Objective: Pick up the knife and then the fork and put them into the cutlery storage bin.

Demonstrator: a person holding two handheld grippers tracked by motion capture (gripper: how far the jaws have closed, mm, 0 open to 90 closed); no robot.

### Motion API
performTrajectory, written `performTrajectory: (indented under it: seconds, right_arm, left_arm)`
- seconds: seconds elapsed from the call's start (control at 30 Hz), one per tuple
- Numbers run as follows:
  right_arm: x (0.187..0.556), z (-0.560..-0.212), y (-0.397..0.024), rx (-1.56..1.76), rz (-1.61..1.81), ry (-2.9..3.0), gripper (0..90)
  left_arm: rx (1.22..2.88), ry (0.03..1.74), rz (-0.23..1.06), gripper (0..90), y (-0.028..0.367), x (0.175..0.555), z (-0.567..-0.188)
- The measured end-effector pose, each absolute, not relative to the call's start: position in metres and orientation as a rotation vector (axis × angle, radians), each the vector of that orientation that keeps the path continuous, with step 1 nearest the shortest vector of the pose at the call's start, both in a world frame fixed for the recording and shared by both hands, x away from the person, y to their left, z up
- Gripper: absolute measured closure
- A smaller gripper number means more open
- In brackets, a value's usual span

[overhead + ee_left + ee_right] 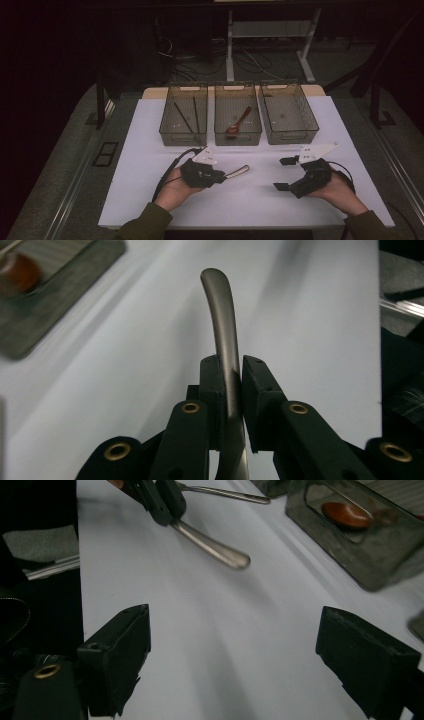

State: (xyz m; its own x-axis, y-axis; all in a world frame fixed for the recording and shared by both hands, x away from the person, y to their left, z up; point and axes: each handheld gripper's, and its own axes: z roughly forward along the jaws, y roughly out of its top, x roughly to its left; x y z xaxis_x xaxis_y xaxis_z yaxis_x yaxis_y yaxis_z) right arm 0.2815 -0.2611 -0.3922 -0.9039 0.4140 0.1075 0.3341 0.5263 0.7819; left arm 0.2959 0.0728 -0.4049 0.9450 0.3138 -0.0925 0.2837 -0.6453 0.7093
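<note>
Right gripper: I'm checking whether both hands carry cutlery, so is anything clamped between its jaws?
No, the right gripper has its jaws wide apart over the bare white table.

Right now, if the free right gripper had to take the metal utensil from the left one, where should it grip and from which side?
Probably the free handle end of the metal utensil, which juts out past the left gripper toward the right gripper. The left gripper's pads clamp it mid-shaft, so that rounded end is the exposed part. Come from the right gripper's own side with open jaws straddling the narrow, slightly curved handle across its width.
</note>
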Motion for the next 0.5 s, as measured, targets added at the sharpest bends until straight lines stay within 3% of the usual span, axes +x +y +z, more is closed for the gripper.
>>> performTrajectory:
  seconds: [0.23,0.5]
  right_arm:
    - [0.291,-0.387,-0.231,0.492,1.265,2.755,15.0]
    - [0.299,-0.392,-0.197,0.270,1.153,2.871,24.1]
  left_arm:
    - [2.326,0.307,0.008,79.1,0.052,0.294,-0.404]
    - [2.336,0.177,-0.036,79.1,0.033,0.291,-0.401]
